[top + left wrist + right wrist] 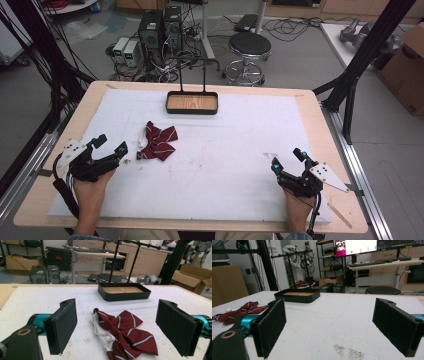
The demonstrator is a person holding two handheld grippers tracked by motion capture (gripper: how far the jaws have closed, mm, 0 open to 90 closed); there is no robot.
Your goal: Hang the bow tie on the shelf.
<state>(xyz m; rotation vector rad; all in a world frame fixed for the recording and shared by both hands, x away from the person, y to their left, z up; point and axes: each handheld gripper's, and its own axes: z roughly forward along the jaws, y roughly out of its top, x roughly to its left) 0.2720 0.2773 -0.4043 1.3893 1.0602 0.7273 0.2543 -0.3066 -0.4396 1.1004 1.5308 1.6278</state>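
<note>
- High view: the left gripper [111, 144] rests at the near left of the bench [310, 107], held in a hand [90, 192], with its jaws spread apart and nothing between them. A dark red striped bow tie [158, 142] lies on the white mat [235, 150] just beyond and to the inner side of this gripper, close to the jaw tips but not touching them.
- High view: the right gripper [287, 158] sits at the near right, well apart from the bow tie, its jaws also spread and empty. A black tray [192, 102] with a wooden floor stands far ahead of both grippers, at the back middle of the mat, with two thin black posts rising behind it.
- Left gripper view: the two black jaws stand wide apart, and the bow tie [125, 333] lies on the mat between and just ahead of them, its white strap [98, 328] on the side toward the left jaw. The tray [123, 291] stands farther ahead, past the bow tie.
- Right gripper view: the jaws are wide open over bare mat, with a patch of dark specks [348, 351] near them. The bow tie [237, 311] lies off to the left beyond the left jaw, and the tray [298, 295] stands ahead and left.
</note>
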